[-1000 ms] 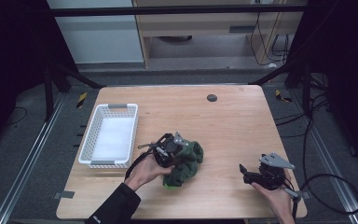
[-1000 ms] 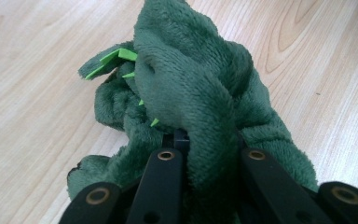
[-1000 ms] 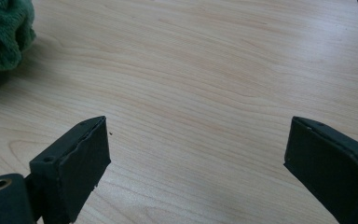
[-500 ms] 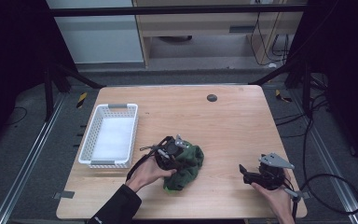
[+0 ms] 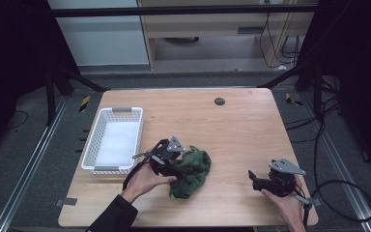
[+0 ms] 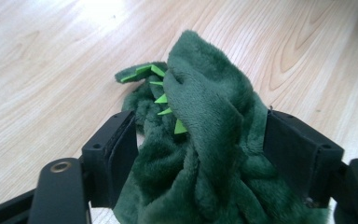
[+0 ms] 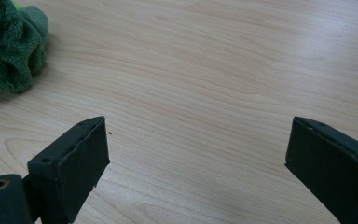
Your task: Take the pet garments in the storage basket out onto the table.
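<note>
The left gripper [image 5: 174, 166] lies low over the near middle of the table [image 5: 241, 125], its jaws set wide on either side of a dark green plush toy [image 5: 192, 170]. Those jaws have just been opening, and in the left gripper view the toy [image 6: 205, 154] bulges up between them as a bunched fold, with small bright green felt spikes [image 6: 168, 100] showing along one edge. The plush fills the gap from one pad to the other, so it is hard to say whether the pads are merely brushing it; they do not look to be squeezing it. The toy rests on the wood, just right of the white basket [image 5: 113, 140], which sits at the table's left side with its near end close to the left hand [image 5: 147, 180]. The right gripper [image 5: 265, 182] is well apart from the toy, near the table's front right corner, pointing left across the table. In the right gripper view its jaws stand far apart with bare wood between them, and the toy [image 7: 9, 51] appears at the upper left corner, resting on the table [image 7: 205, 70].
</note>
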`<move>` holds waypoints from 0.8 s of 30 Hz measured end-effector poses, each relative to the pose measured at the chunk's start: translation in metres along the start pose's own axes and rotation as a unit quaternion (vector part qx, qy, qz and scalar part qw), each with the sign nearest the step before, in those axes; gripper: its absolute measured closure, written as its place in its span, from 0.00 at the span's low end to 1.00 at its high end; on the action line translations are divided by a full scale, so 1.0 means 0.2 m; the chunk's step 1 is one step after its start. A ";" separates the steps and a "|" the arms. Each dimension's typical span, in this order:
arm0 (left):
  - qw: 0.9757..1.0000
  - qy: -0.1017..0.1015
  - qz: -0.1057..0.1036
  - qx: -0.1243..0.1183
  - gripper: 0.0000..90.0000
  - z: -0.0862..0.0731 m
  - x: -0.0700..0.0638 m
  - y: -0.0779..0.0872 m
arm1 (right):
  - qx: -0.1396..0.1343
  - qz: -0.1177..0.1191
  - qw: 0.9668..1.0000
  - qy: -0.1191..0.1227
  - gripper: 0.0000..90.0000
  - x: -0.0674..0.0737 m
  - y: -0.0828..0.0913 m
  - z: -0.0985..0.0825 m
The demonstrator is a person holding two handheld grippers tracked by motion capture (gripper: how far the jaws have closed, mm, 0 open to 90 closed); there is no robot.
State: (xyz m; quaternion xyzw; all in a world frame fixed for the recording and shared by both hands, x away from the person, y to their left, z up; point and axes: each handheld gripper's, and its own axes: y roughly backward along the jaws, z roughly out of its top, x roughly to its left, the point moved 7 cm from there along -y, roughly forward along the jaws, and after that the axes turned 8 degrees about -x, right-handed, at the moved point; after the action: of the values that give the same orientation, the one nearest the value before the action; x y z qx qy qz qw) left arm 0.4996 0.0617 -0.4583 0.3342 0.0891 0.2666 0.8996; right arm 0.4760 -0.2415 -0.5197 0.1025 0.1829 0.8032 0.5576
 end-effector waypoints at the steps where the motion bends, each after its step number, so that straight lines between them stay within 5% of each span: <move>1: 1.000 0.002 0.000 -0.006 0.28 0.00 0.00 0.01 | 0.000 0.000 1.000 0.000 0.06 0.00 0.00 0.00; 12: 0.994 0.043 0.032 -0.090 0.24 -0.02 0.03 0.19 | -0.002 -0.004 1.000 -0.003 0.06 -0.01 0.01 0.00; 24: 0.981 0.092 0.084 -0.151 0.25 -0.18 0.14 0.33 | -0.004 -0.009 1.000 -0.006 0.05 -0.01 0.01 0.00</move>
State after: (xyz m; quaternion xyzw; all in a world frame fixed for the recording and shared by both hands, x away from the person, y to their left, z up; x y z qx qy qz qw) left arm 0.4821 0.1386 -0.4431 0.1746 0.1015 0.3808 0.9024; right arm 0.4749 -0.2439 -0.5188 0.1034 0.1777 0.7981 0.5663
